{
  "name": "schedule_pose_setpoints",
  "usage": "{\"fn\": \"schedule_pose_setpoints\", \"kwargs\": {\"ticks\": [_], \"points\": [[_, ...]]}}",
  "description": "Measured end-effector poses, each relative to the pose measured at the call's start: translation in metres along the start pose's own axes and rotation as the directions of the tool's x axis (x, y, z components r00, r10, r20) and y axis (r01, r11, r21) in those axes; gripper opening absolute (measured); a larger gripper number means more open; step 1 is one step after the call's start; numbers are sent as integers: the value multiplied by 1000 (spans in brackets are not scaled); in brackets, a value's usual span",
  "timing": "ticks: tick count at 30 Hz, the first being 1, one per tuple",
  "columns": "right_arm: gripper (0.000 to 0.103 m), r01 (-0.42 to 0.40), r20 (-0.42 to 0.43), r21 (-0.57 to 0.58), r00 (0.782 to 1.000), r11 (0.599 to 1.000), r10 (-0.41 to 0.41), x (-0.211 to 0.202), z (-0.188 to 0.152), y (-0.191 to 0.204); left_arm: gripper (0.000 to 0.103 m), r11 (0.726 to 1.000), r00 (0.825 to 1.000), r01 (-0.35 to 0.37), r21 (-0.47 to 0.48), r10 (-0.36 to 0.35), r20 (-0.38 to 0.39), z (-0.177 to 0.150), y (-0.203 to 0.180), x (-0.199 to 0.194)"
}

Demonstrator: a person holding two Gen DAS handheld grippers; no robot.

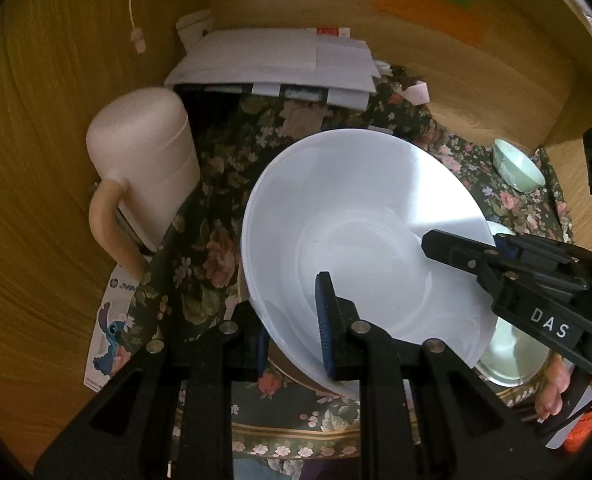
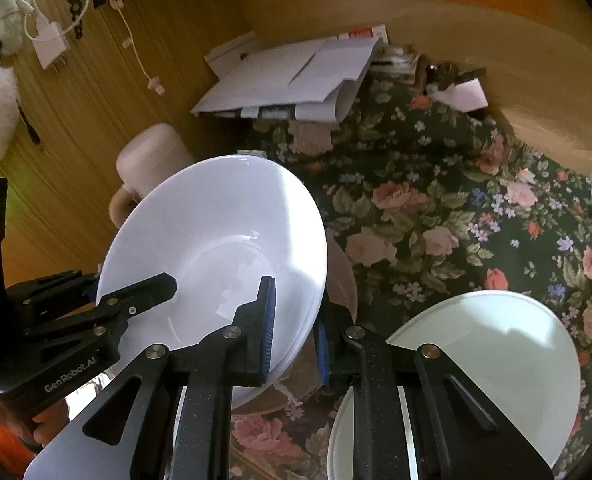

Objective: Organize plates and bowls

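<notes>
A large white bowl (image 1: 360, 232) is held tilted above the floral tablecloth; it also shows in the right wrist view (image 2: 215, 240). My left gripper (image 1: 291, 320) is shut on its near rim, one finger inside and one outside. My right gripper (image 2: 296, 328) straddles the bowl's opposite rim, one pad inside and one outside, the jaws close to the rim. The right gripper (image 1: 476, 256) also shows in the left wrist view, reaching over the rim. A pale green plate (image 2: 476, 360) lies on the cloth under my right gripper. A small green bowl (image 1: 518, 170) sits far right.
A cream jug with a handle (image 1: 143, 184) stands at the left by the wooden wall. A pile of white papers (image 1: 279, 64) lies at the back. A floral-rimmed plate (image 1: 296, 432) lies under the white bowl. A wooden curved wall (image 1: 496, 92) bounds the back right.
</notes>
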State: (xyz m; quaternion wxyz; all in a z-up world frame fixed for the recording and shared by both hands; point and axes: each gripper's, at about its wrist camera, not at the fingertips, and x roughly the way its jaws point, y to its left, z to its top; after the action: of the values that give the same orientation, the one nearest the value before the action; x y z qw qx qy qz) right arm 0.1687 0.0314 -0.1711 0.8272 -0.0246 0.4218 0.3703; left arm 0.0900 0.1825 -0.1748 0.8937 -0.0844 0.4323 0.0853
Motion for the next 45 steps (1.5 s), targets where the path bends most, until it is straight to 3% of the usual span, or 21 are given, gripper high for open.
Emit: {"fn": "schedule_pose_setpoints", "kwargs": {"ticks": [17, 24, 45], "points": [[16, 6, -79, -4, 997, 1000, -6, 22, -2, -6, 20, 1000, 1000, 1, -7, -1, -26, -9, 6, 24], [19, 38, -81, -49, 996, 998, -41, 19, -1, 0, 20, 1000, 999, -19, 7, 19, -31, -9, 5, 30], [20, 7, -66, -2, 998, 1000, -7, 3, -2, -18, 26, 999, 997, -21, 46, 24, -68, 1, -3, 44]]}}
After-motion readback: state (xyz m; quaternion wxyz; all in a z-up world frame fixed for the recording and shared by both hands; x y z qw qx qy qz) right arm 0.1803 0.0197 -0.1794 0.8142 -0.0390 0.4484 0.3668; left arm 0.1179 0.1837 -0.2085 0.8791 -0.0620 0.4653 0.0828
